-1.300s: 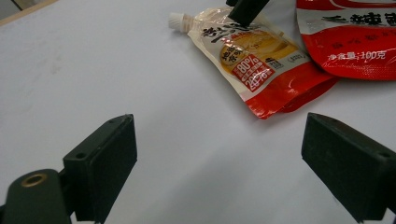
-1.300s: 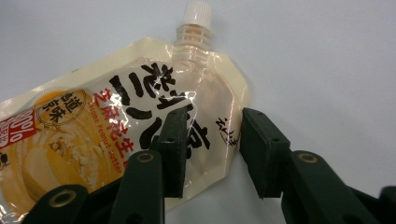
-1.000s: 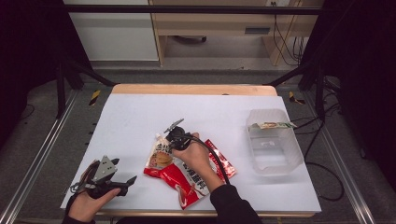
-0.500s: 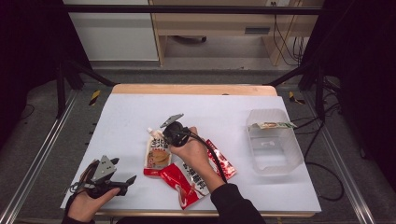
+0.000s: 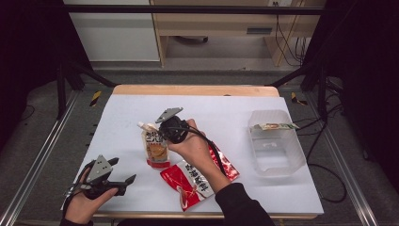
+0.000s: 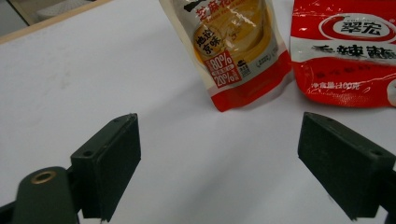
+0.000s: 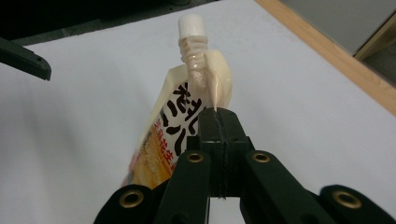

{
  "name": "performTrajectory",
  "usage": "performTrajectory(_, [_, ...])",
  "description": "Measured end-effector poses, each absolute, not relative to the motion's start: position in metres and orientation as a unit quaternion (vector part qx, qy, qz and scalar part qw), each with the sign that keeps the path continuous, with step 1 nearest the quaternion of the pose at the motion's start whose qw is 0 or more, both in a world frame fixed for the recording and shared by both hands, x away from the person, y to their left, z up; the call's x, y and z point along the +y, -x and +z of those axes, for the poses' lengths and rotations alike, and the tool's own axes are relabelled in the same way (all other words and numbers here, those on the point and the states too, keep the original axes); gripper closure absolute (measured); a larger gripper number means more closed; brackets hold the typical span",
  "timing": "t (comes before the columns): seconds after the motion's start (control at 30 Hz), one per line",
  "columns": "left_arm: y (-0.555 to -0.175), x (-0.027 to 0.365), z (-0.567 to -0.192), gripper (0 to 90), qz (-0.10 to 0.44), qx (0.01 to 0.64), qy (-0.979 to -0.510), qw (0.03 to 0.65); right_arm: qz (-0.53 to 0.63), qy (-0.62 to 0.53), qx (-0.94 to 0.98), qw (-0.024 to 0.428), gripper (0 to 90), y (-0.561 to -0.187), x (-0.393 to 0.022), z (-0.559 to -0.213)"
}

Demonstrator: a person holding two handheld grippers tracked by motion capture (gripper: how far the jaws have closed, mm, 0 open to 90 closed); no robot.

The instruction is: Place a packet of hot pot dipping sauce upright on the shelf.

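at centre of high view, white table point(image 5: 226, 113); clear plastic bin point(image 5: 275, 146) right of centre; red sachet point(image 5: 200, 179) flat at lower centre; spouted sauce pouch point(image 5: 155, 146) just left of it, top edge pinched in right gripper point(image 5: 165, 128), jaws clamped together on it; left gripper point(image 5: 123, 170) lower left, jaws wide apart, nothing between.
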State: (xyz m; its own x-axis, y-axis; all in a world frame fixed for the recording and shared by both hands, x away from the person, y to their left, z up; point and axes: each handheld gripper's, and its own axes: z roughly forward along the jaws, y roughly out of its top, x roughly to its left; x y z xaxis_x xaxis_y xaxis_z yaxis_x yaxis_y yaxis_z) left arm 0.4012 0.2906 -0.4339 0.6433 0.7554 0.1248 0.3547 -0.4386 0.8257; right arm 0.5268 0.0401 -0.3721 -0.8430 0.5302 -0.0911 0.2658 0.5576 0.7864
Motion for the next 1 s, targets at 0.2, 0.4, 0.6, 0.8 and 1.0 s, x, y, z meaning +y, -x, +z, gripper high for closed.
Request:
performTrajectory(0.2, [-0.406,0.287,-0.424,13.0,0.239,0.338,-0.813,0.410,0.418,-0.217,0.864,0.176,90.0,-0.528,0.036,-0.360])
performTrajectory(0.4, [-0.415,0.275,-0.414,13.0,0.237,0.320,-0.824,0.403,0.421,-0.215,0.862,0.184,90.0,-0.530,0.025,-0.352])
performTrajectory(0.6, [-0.427,0.260,-0.409,12.8,0.232,0.306,-0.835,0.394,0.419,-0.215,0.862,0.187,90.0,-0.526,0.010,-0.343])
performTrajectory(0.8, [-0.439,0.247,-0.400,12.5,0.242,0.290,-0.843,0.382,0.417,-0.208,0.865,0.186,90.0,-0.513,-0.013,-0.334])
performTrajectory(1.0, [-0.450,0.235,-0.387,12.1,0.234,0.279,-0.847,0.387,0.421,-0.199,0.865,0.186,90.0,-0.496,-0.036,-0.325])
